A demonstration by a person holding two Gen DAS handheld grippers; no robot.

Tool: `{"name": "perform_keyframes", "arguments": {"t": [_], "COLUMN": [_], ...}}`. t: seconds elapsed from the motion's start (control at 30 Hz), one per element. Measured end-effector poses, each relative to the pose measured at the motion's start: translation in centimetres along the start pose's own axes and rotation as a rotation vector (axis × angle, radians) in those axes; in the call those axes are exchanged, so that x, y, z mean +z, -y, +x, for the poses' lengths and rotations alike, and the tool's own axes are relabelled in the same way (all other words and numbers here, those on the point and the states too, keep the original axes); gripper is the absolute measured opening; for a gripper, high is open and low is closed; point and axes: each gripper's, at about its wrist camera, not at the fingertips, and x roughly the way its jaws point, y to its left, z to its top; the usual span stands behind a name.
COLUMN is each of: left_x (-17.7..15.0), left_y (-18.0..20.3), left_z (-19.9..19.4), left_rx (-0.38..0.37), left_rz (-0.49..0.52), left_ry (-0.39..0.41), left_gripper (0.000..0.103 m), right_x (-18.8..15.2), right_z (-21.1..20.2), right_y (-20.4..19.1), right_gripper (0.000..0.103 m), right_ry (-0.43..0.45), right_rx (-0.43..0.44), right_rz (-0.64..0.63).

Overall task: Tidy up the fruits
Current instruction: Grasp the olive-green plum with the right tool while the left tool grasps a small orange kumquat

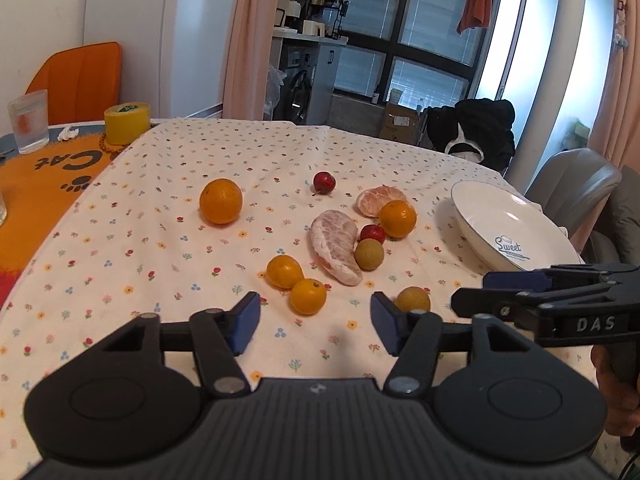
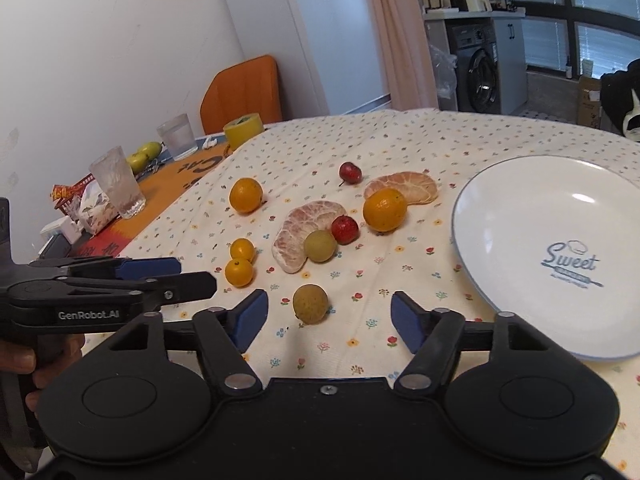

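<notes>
Fruit lies scattered on the floral-clothed table [image 2: 400, 132] left of the empty white plate [image 2: 516, 216]: soft pomelo segment [image 2: 298, 236] needs gentle cradling, firm oranges and round longan [image 2: 310, 304] roll easily, both grippers' jaws spread.

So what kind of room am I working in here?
Most likely a home dining area that opens onto a kitchen or laundry corner. A table with a floral tablecloth holds fruit and a plate, an orange chair stands by it, and a washing machine sits behind.
</notes>
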Motion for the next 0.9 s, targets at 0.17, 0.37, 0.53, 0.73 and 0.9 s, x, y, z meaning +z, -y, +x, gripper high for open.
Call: {"name": "perform_keyframes", "arguments": {"t": [0.17, 0.37, 0.53, 0.73, 0.9], "left_x": [0.3, 0.7, 1.0, 1.1, 1.3], "left_y": [-0.1, -0.4, -0.6, -0.6, -0.3], "left_z": [1.4, 2.6, 3.5, 4.0, 3.5], "left_rx": [-0.008, -0.016, -0.014, -0.026, -0.032], "left_rz": [-0.006, -0.012, -0.021, -0.022, -0.015], "left_ry": [-0.026, -0.049, -0.064, -0.088, -0.072], "left_gripper": [0.052, 0.043, 0.043, 0.026, 0.023], "right_x": [0.3, 0.6, 0.9, 1.0, 1.2], "right_z": [1.5, 3.0, 3.9, 4.7, 4.2], "right_y": [0.2, 0.4, 0.2, 0.3, 0.6], "right_gripper": [0.059, 0.048, 0.043, 0.023, 0.023], "right_ry": [-0.030, -0.060, -0.076, -0.106, -0.089], "right_rx": [0.018, 0.041, 0.062, 0.078, 0.086], "right_rz": [0.003, 0.002, 0.005, 0.010, 0.018]}}
